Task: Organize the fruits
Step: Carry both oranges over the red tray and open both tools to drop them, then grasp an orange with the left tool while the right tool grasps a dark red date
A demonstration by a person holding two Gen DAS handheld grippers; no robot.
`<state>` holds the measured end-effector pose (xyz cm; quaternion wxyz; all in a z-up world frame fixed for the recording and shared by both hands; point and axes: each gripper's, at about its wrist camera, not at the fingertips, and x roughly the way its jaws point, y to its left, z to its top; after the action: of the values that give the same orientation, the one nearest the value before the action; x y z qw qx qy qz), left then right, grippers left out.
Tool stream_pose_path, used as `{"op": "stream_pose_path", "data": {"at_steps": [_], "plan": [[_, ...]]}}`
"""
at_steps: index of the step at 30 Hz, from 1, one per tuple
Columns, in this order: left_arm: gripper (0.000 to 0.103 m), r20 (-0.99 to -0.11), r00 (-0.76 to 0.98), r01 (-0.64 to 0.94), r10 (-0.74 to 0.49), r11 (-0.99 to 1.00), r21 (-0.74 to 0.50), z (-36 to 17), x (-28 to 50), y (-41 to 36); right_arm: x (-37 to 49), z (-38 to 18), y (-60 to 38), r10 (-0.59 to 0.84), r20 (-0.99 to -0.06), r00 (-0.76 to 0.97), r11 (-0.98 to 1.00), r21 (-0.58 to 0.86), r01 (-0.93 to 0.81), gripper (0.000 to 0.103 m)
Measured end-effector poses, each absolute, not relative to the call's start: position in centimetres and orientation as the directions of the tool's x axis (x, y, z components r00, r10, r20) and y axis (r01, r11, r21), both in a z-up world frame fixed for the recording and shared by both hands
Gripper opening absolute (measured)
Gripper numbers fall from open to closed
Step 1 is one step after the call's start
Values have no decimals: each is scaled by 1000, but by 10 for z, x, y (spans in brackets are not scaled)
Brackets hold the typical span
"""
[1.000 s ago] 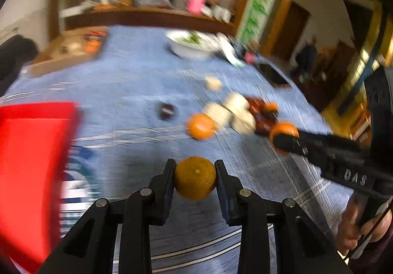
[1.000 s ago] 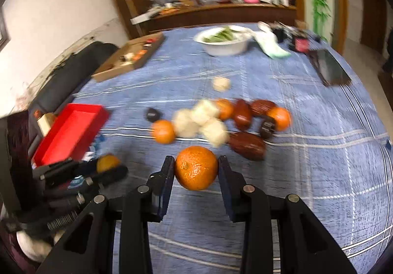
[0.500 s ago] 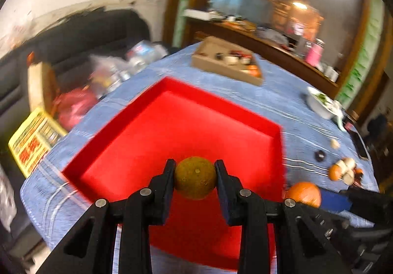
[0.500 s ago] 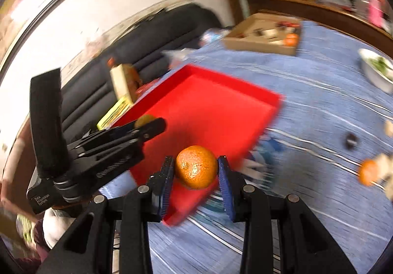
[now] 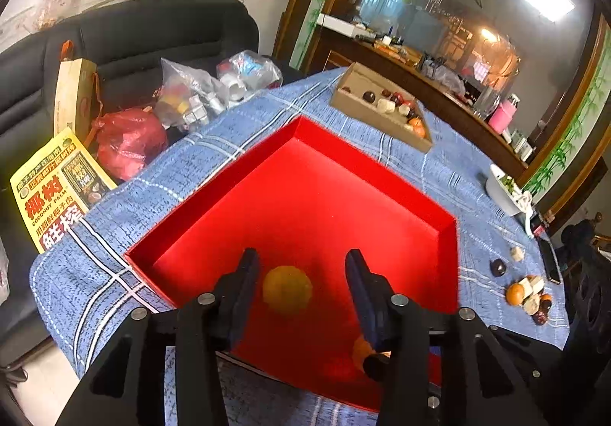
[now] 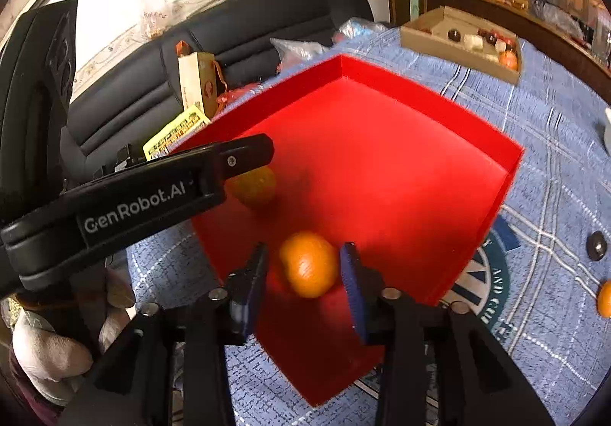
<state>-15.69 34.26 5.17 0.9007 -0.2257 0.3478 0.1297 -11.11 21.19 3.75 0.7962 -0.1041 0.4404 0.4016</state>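
A red tray (image 5: 382, 174) lies on the blue checked tablecloth; it also shows in the right wrist view (image 6: 420, 109). My left gripper (image 5: 301, 283) is open over the tray, with a yellowish orange (image 5: 287, 292) loose between its fingers, blurred. My right gripper (image 6: 302, 269) is open over the tray's near corner, with a bright orange (image 6: 308, 263) loose between its fingers. In the right wrist view the left gripper's finger (image 6: 229, 158) partly hides the yellowish orange (image 6: 255, 184). The bright orange (image 5: 361, 349) peeks out behind my left finger.
A pile of fruits (image 5: 529, 292) and a dark fruit (image 5: 498, 267) lie on the table to the right. A cardboard box (image 5: 382, 109) with fruits sits beyond the tray. A white bowl (image 5: 502, 189) stands far right. Bags and a black sofa (image 5: 133, 36) lie past the table edge.
Both grippers have opened over the red tray and let go of their oranges, which now sit loose between the fingers. Both moved further over the tray.
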Motion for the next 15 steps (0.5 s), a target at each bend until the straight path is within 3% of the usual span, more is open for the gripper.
{"op": "stream_pose_path", "data": {"at_steps": [6, 10, 12, 15], "plan": [[52, -606, 791, -328, 77, 891, -314, 89, -168, 313, -128, 73, 169, 562, -694, 450, 702, 113, -703, 55], [74, -551, 834, -222, 27, 931, -290, 110, -165, 274, -144, 97, 102, 527, -537, 658, 789, 21, -614, 98], [75, -551, 834, -160, -26, 945, -287, 112, -156, 253, -145, 102, 61, 462, -508, 727, 836, -24, -548, 99], [75, -573, 812, -78, -112, 952, -297, 105, -138, 223, -129, 101, 3, 337, -560, 757, 901, -40, -431, 99]]}}
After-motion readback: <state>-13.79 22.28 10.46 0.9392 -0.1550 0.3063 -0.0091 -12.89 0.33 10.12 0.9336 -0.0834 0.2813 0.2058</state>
